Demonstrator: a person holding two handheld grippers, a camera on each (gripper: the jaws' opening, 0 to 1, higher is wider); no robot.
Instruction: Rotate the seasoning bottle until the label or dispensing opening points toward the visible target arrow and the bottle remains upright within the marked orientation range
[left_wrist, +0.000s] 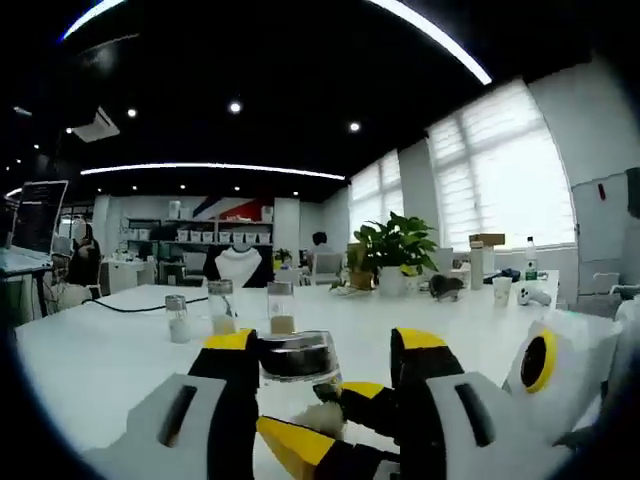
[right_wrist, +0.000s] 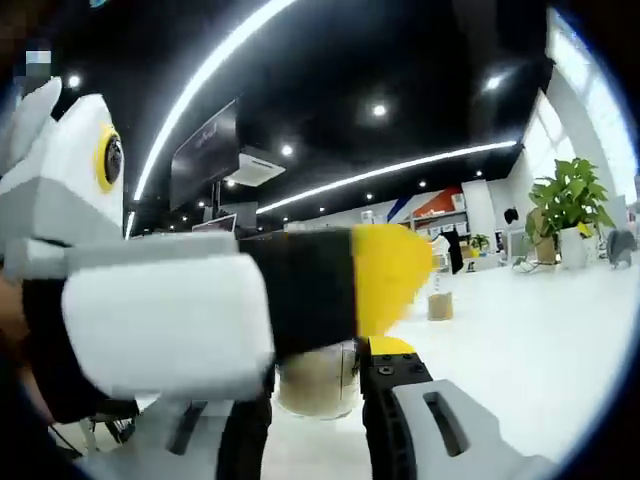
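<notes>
Both grippers closed on one bottle.

I had the left gripper and right gripper holding the bottle near the tabletop edge; three jars stood beyond, open room around.

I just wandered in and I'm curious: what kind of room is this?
Probably an open-plan office or lab. A long white table holds small bottles, shelves line the far wall, a potted plant stands by blinds, and strip lights cross the dark ceiling.
</notes>
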